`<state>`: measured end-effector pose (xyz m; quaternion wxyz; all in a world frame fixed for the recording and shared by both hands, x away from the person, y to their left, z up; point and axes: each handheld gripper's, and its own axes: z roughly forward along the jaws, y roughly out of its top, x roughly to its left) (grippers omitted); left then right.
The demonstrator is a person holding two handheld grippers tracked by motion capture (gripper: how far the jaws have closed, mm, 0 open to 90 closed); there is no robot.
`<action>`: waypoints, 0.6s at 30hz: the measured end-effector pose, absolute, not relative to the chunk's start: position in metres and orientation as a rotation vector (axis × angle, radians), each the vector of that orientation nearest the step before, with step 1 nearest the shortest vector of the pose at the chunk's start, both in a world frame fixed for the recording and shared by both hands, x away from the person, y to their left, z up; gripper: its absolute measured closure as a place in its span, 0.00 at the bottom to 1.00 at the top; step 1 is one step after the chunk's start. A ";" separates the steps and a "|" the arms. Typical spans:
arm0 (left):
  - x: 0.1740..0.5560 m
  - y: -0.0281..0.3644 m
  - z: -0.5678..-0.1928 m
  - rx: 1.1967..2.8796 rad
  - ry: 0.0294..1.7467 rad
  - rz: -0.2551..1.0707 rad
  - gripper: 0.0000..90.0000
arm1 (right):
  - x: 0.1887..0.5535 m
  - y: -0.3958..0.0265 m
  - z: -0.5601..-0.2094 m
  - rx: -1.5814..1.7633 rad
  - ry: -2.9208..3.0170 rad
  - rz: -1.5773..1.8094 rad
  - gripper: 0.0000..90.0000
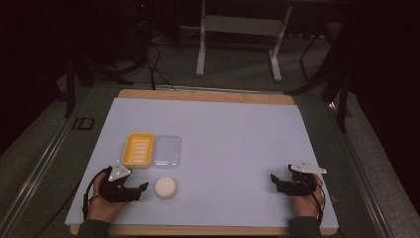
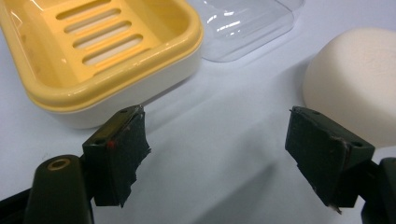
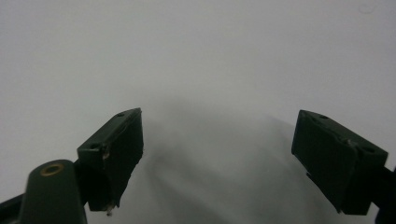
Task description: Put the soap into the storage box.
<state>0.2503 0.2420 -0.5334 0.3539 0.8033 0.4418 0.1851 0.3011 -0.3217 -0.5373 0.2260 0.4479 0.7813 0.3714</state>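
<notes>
Yellow soap dish [image 1: 137,149] empty, clear lid [image 1: 166,150] alongside, white soap [image 1: 165,188] near; both claws agape.

The left gripper [image 2: 217,156] gapes wide before a yellow soap dish [image 2: 100,51], clear lid [image 2: 243,25] and white soap [image 2: 357,81].
</notes>
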 end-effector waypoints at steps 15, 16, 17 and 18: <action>0.247 0.240 -0.528 2.078 1.070 0.435 0.24 | 0.294 -0.323 -0.536 1.160 2.133 1.096 0.19; 0.247 0.240 -0.528 2.078 1.070 0.435 0.24 | 0.294 -0.323 -0.536 1.160 2.133 1.096 0.19; 0.247 0.240 -0.528 2.083 1.065 0.433 0.24 | 0.293 -0.323 -0.536 1.156 2.130 1.092 0.19; 0.247 0.240 -0.527 2.088 1.059 0.437 0.24 | 0.293 -0.323 -0.536 1.150 2.128 1.088 0.19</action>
